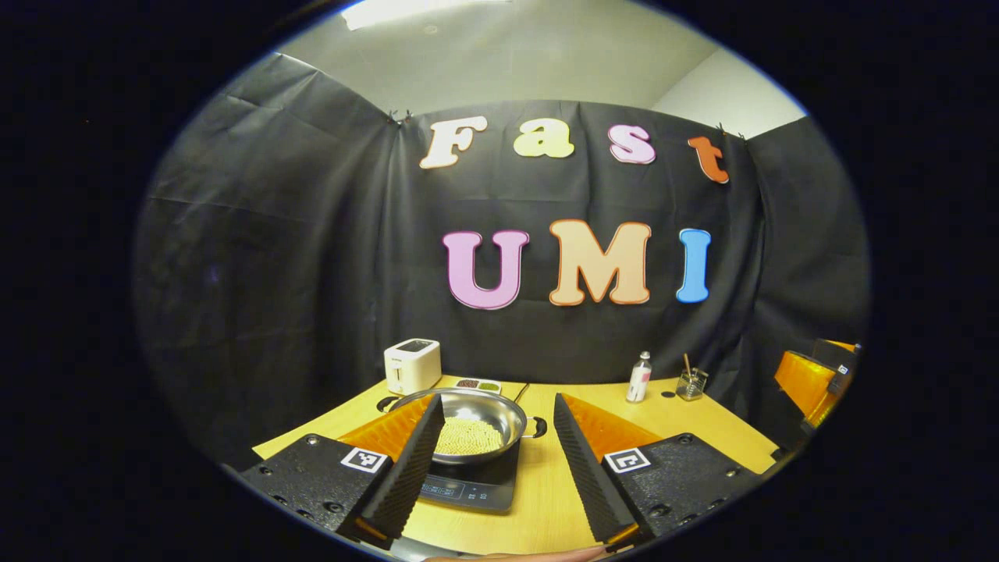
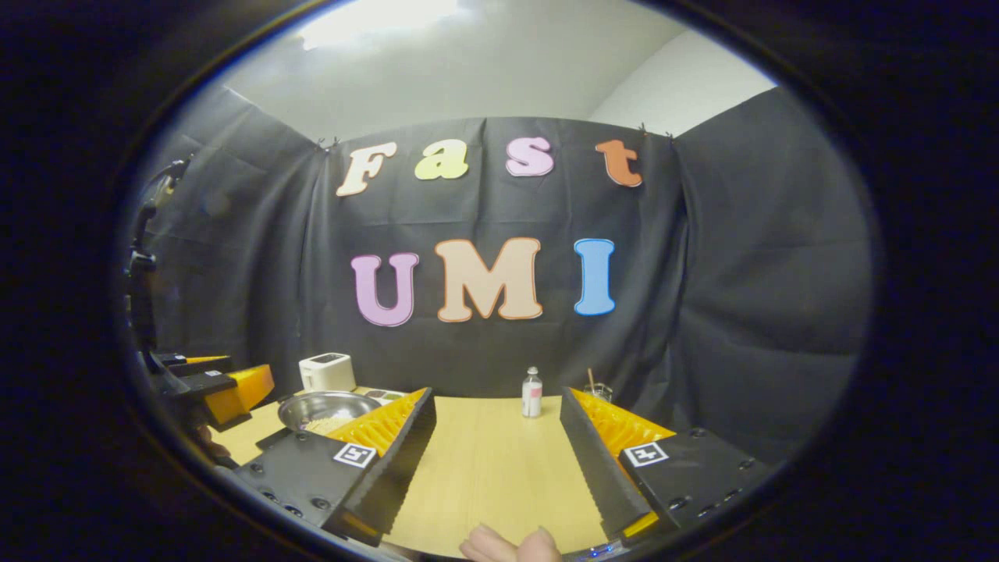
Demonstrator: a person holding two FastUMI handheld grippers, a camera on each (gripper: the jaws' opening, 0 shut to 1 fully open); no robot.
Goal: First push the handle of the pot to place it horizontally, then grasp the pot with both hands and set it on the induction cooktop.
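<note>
Both tools stand wide with nothing between their fingers: the left tool [image 1: 492, 460] hovers before the pot [image 1: 468, 421], which sits on the induction cooktop [image 1: 472, 485] near the counter's [image 1: 546, 499] left edge; the right tool [image 2: 495, 460] hangs over bare counter.

In the left gripper view a finger [image 1: 414, 460] hides the pot's [image 1: 480, 421] left rim and part of the cooktop [image 1: 476, 484]. In the right gripper view a finger [image 2: 390, 445] covers the pot's [image 2: 324, 410] right side. The jar's [image 1: 691, 384] contents are too small to tell.
</note>
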